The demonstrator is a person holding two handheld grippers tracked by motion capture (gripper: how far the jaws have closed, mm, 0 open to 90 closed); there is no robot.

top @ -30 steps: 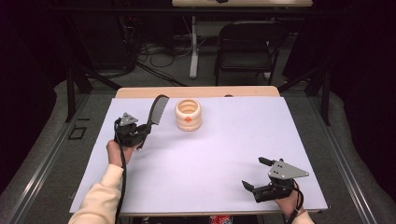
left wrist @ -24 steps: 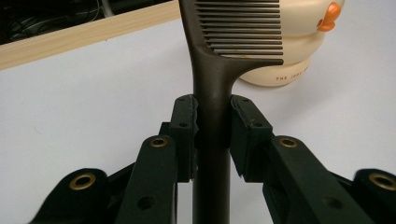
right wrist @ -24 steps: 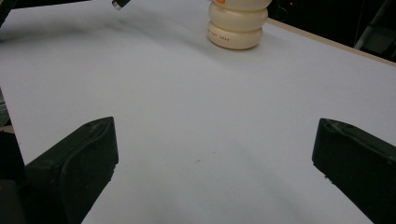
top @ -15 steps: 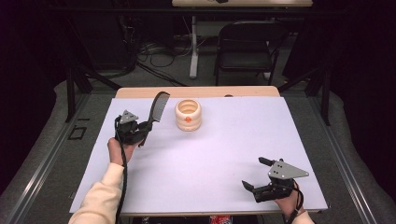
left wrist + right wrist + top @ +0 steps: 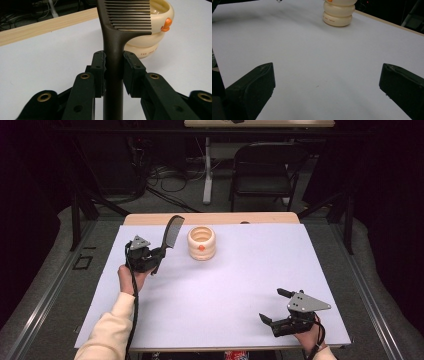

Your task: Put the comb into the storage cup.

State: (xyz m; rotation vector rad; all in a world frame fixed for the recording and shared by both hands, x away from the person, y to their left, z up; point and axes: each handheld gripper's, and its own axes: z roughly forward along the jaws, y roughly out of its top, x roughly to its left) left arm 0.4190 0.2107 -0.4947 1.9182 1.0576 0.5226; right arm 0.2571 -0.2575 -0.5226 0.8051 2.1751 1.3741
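Dark studio floor, cables and a folding chair (image 5: 260,167) lie beyond my white worktop (image 5: 220,290), whose far edge shows a wooden strip. I take the cream ribbed cup (image 5: 201,242) with its orange duck beak as my landmark. It stands toward the far side of the worktop.

Just to the cup's left, my left claw (image 5: 155,257) is clamped on the handle of a dark plastic comb (image 5: 170,236), which rises above the worktop with its toothed end uppermost, beside the cup's rim and apart from it. In the left gripper view both pads press the handle (image 5: 113,65) squarely below the teeth. I judge the comb light, stiff and smooth, so it could pivot or slip in the pads. The thick handle is the right hold; the fine teeth would flex.

My right claw (image 5: 275,307) sits well away from the cup, near the worktop's near right corner, jaws wide apart with nothing between them.

The comb's tip is cut off in the left gripper view. Small print on the cup's base is unreadable, and I cannot see its contents.
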